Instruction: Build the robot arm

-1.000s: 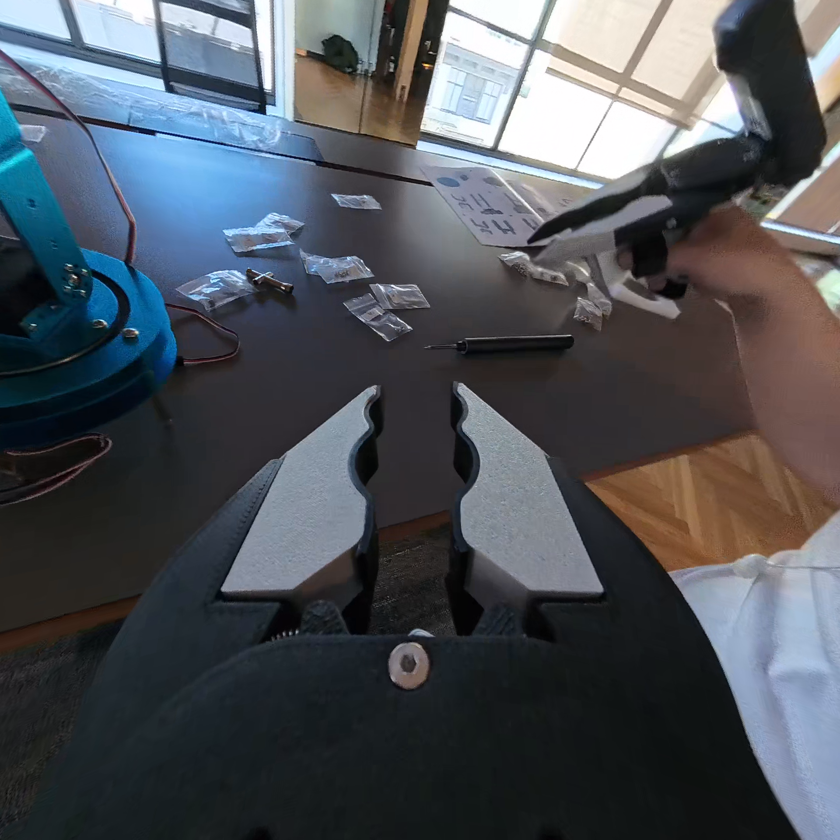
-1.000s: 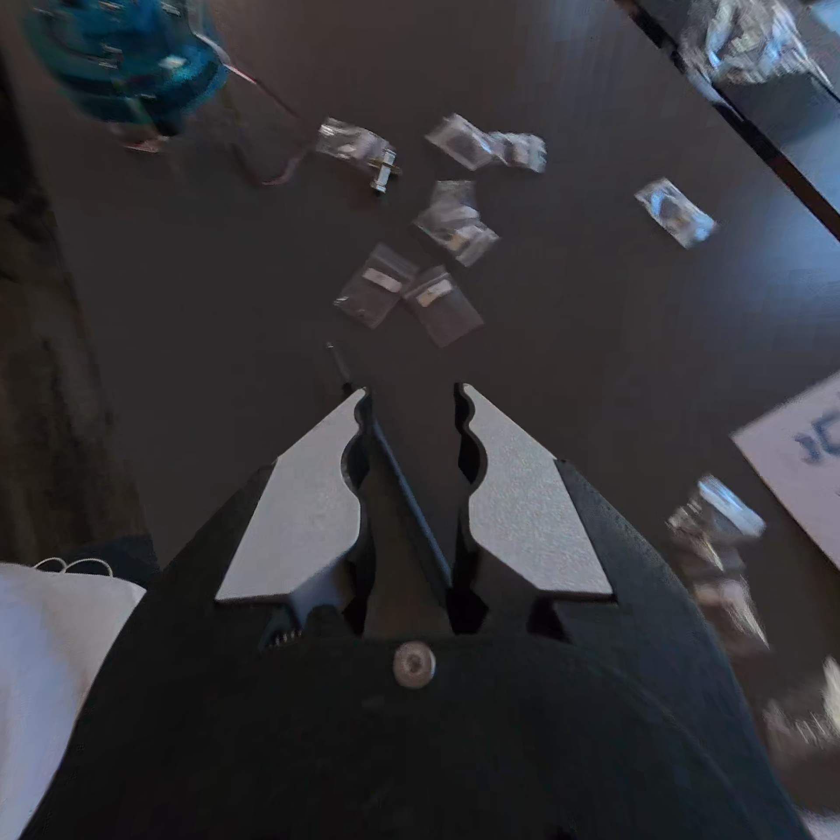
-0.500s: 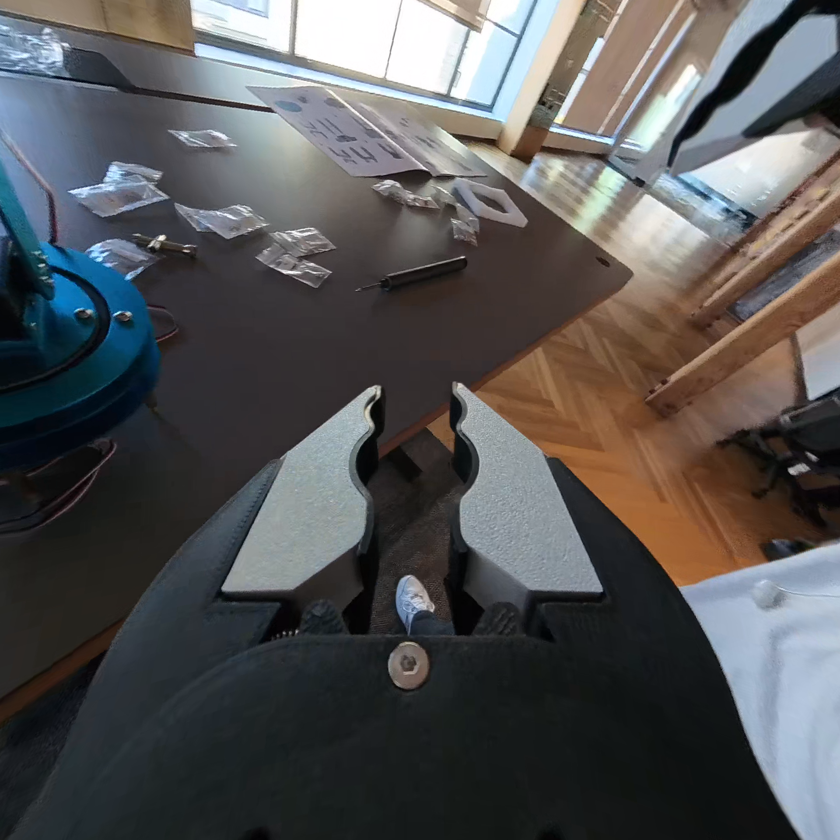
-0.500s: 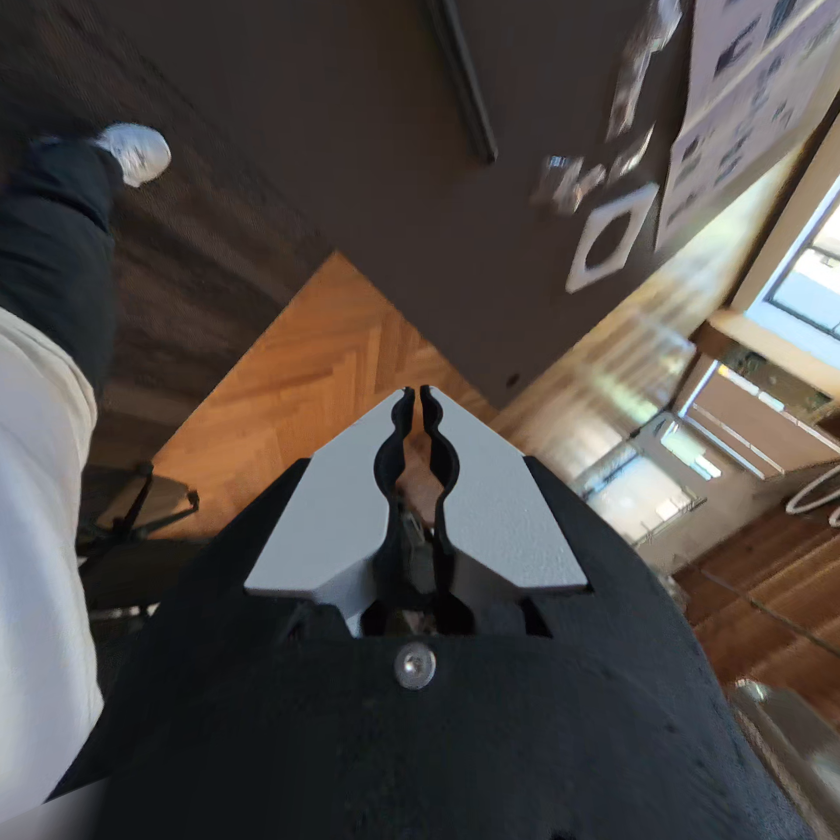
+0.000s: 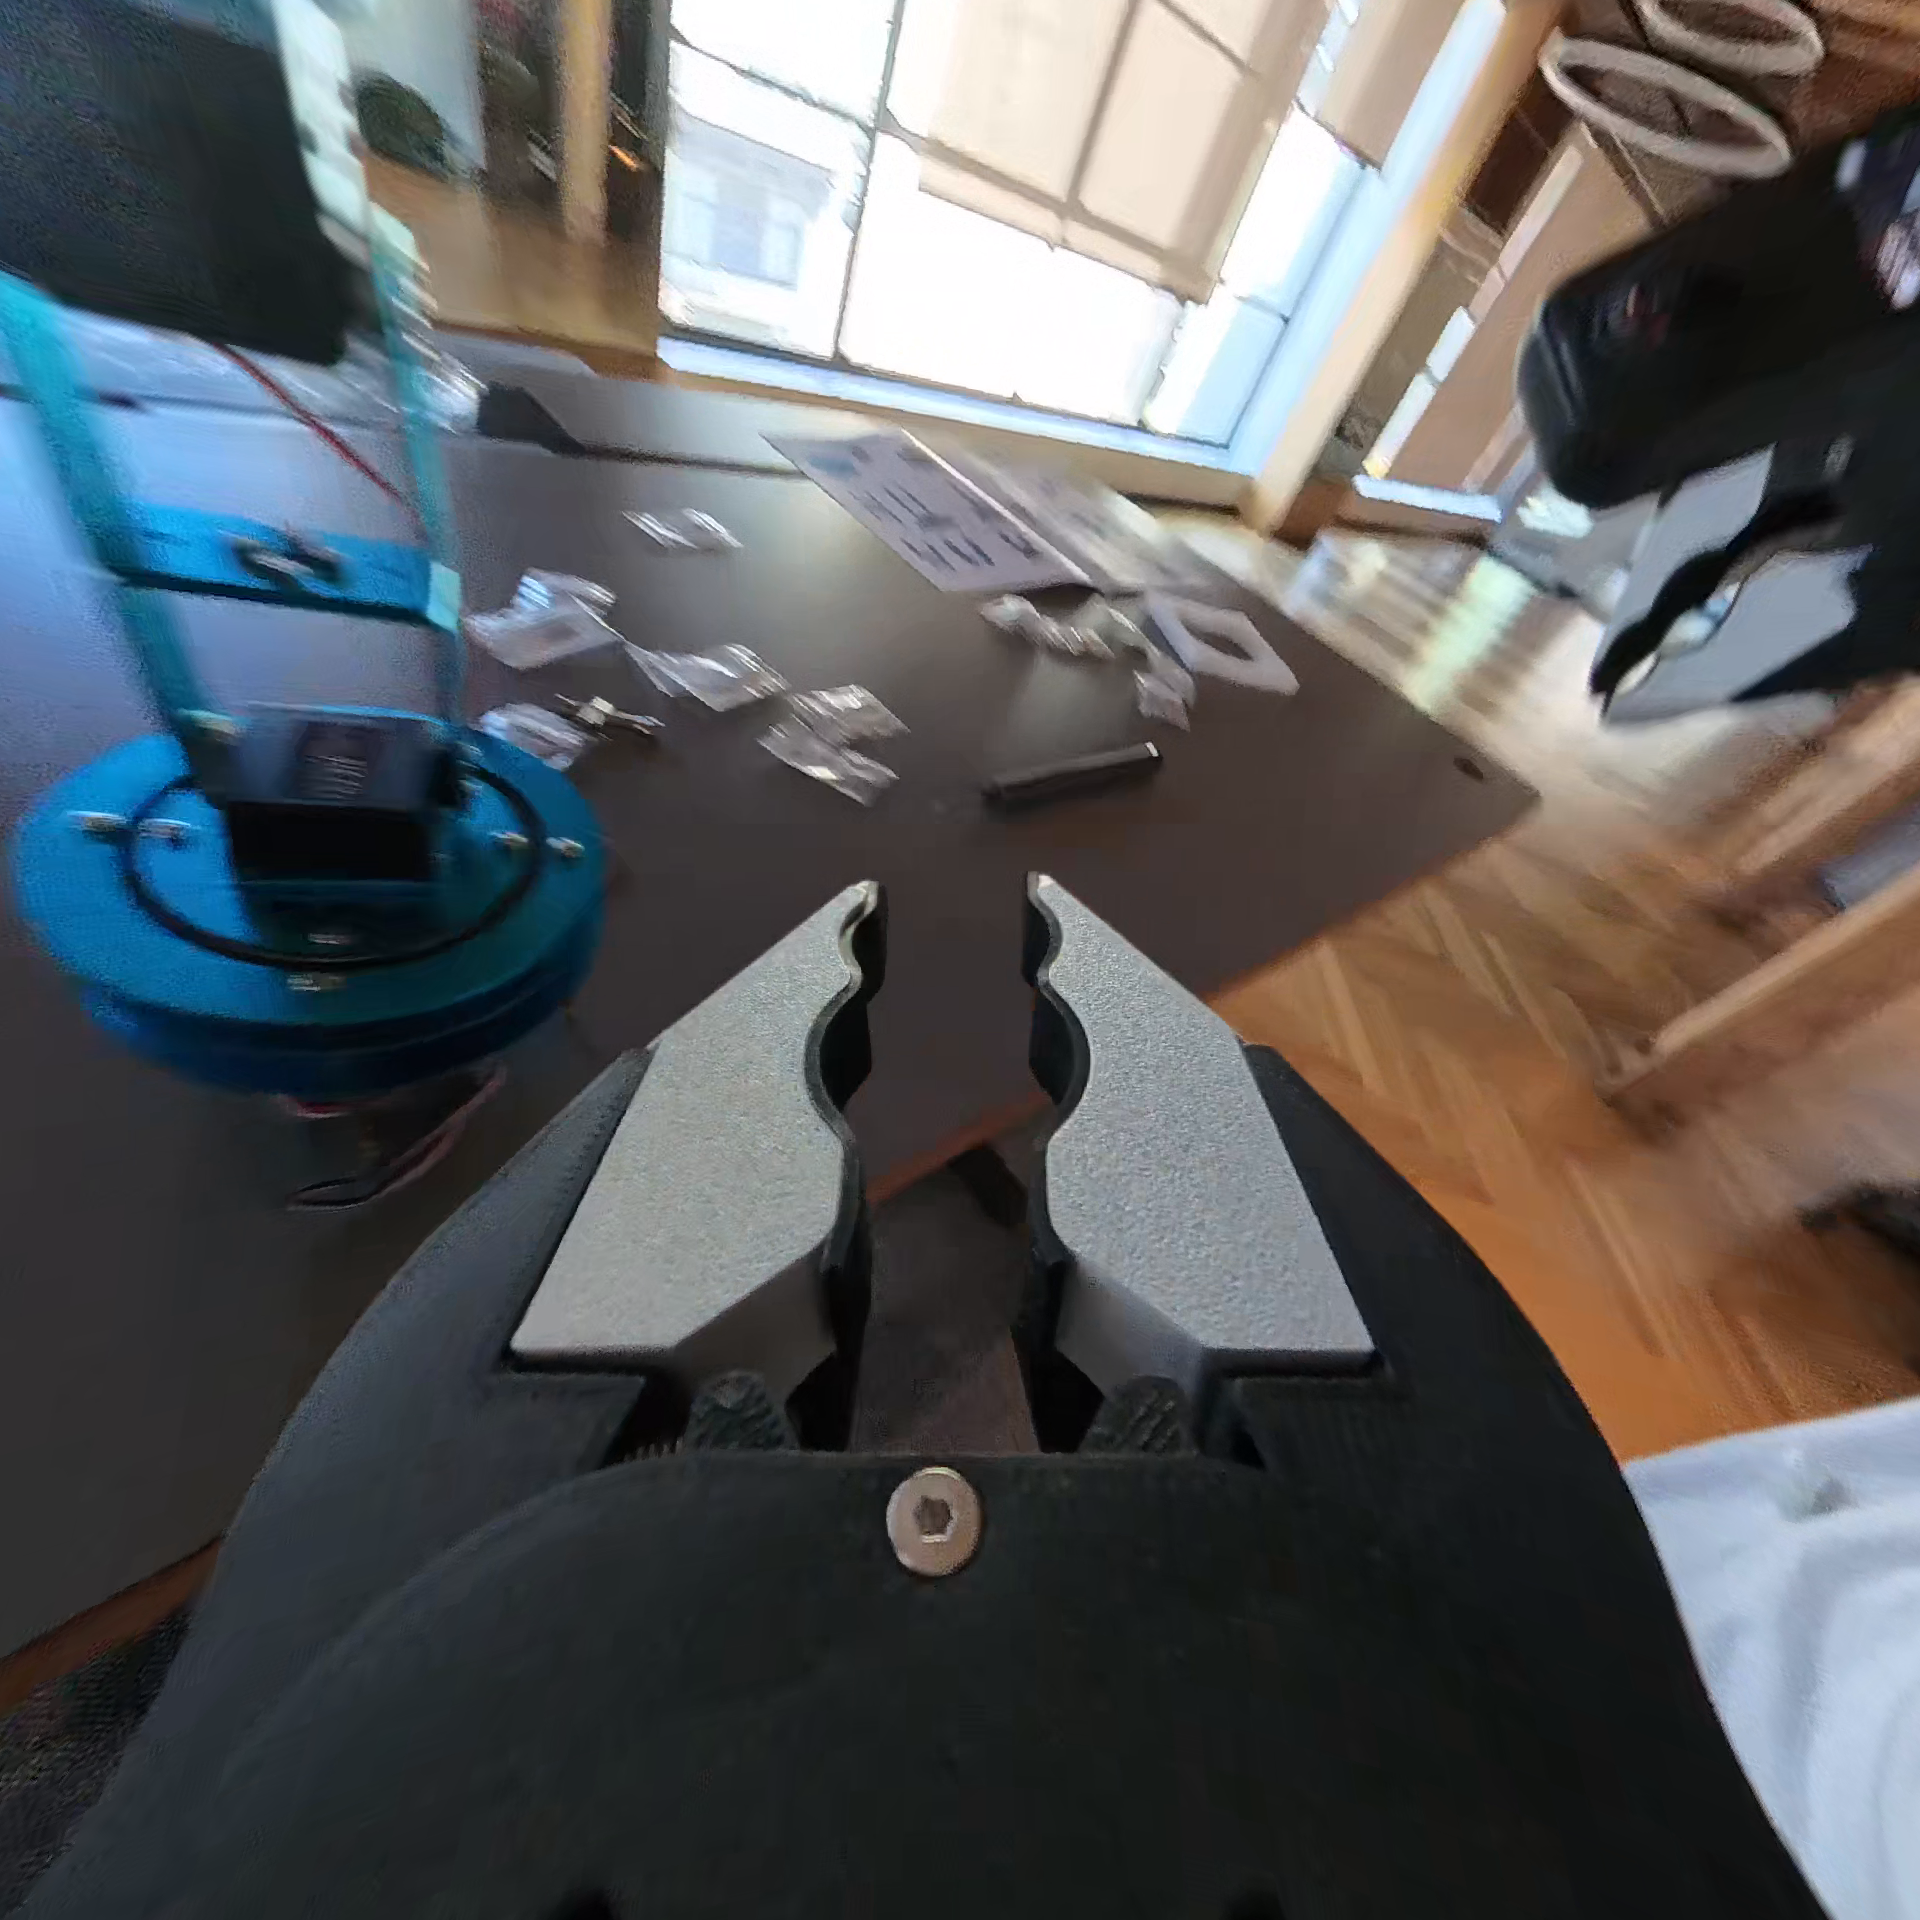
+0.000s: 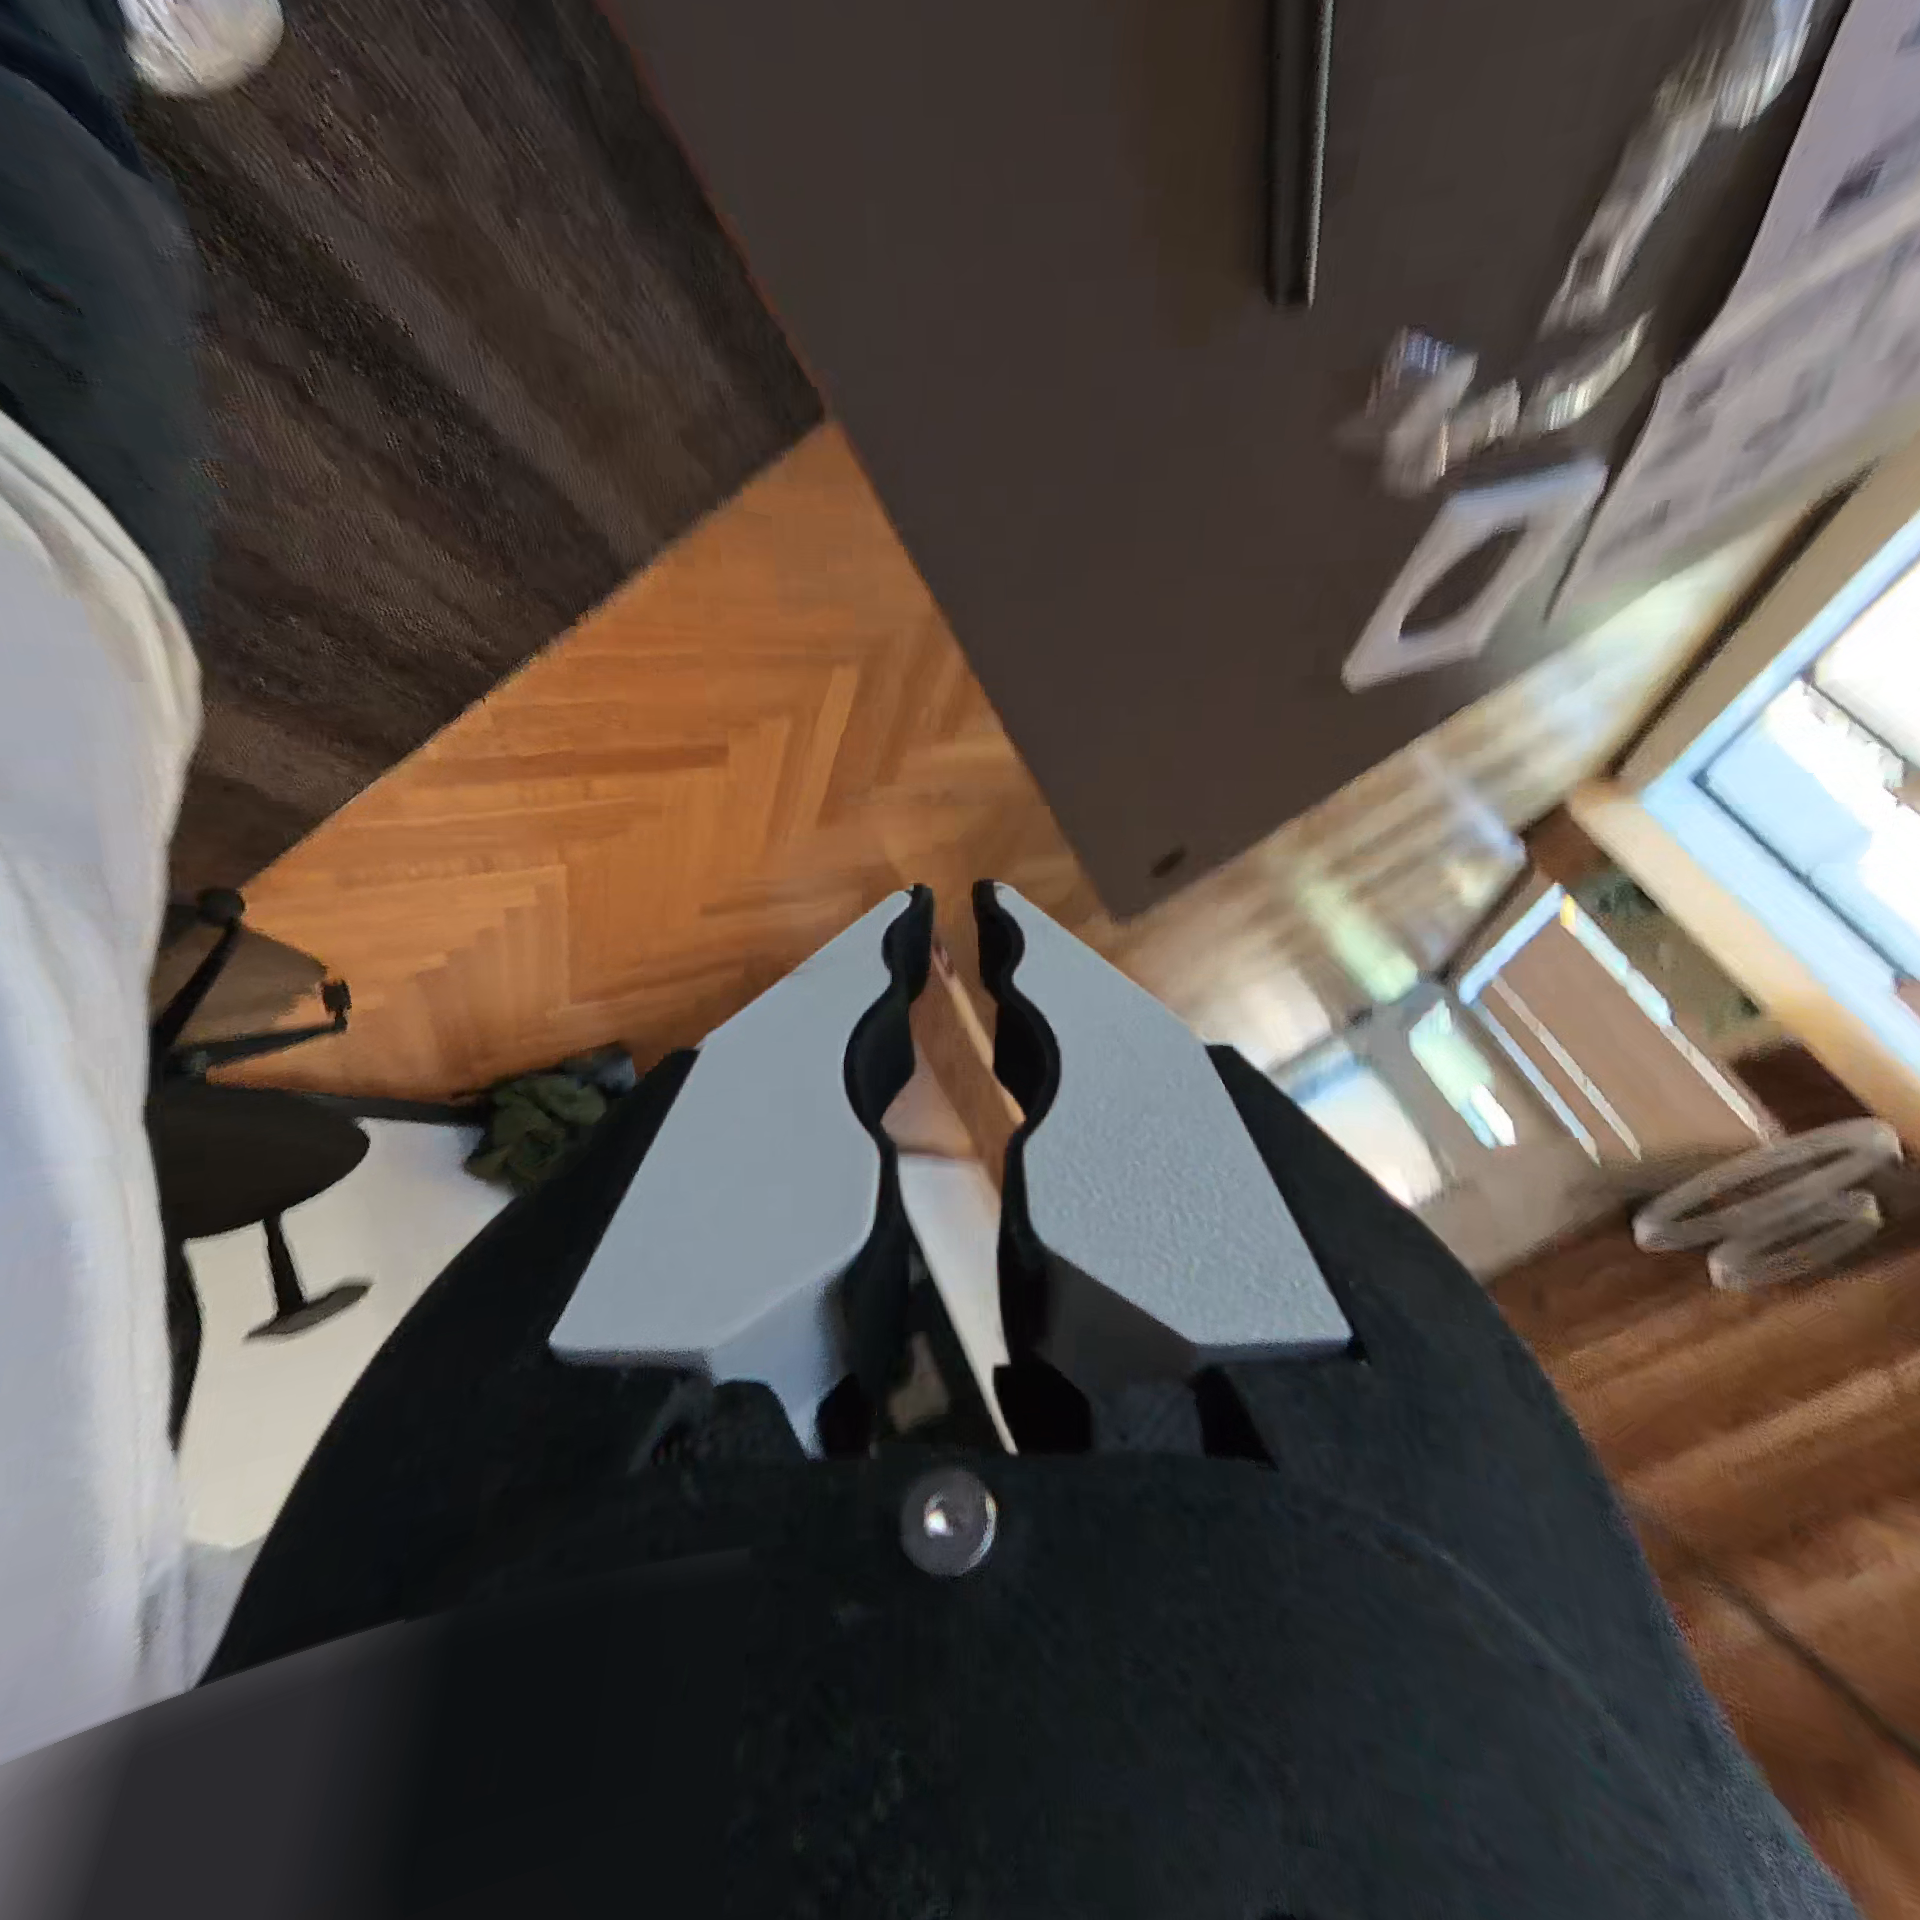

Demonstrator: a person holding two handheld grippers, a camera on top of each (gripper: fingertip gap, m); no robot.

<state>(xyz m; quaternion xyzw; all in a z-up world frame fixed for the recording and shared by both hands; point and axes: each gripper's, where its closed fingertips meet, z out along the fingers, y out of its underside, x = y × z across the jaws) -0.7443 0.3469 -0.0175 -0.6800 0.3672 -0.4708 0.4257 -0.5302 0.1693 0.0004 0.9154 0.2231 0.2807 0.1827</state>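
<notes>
My left gripper (image 5: pixel 956 894) is open and empty, above the near edge of the dark table (image 5: pixel 727 883). A blue round base (image 5: pixel 301 914) carrying a blue bracket and a black block stands just left of its fingers. A black screwdriver (image 5: pixel 1070 774) lies farther off among small plastic bags (image 5: pixel 831 727). My right gripper (image 6: pixel 951 891) is nearly shut with only a narrow slit and nothing in it. It points down past the table's corner (image 6: pixel 1039 416) at the wooden floor. It shows raised at the right in the left wrist view (image 5: pixel 1621 675). The screwdriver (image 6: pixel 1291 156) lies far from it.
A white frame-shaped part (image 5: pixel 1221 649) and a printed sheet (image 5: pixel 935 509) lie at the table's far right; the frame also shows in the right wrist view (image 6: pixel 1455 582). Red wires (image 5: pixel 395 1164) trail from the base. A chair base (image 6: pixel 239 1122) stands on the floor. The left gripper's tips are roughly 30 centimeters from the right gripper's.
The right gripper, open over the screwdriver a second ago, shut and swung off the table; now its jaws show a slit. The left view has swung back toward the blue base.
</notes>
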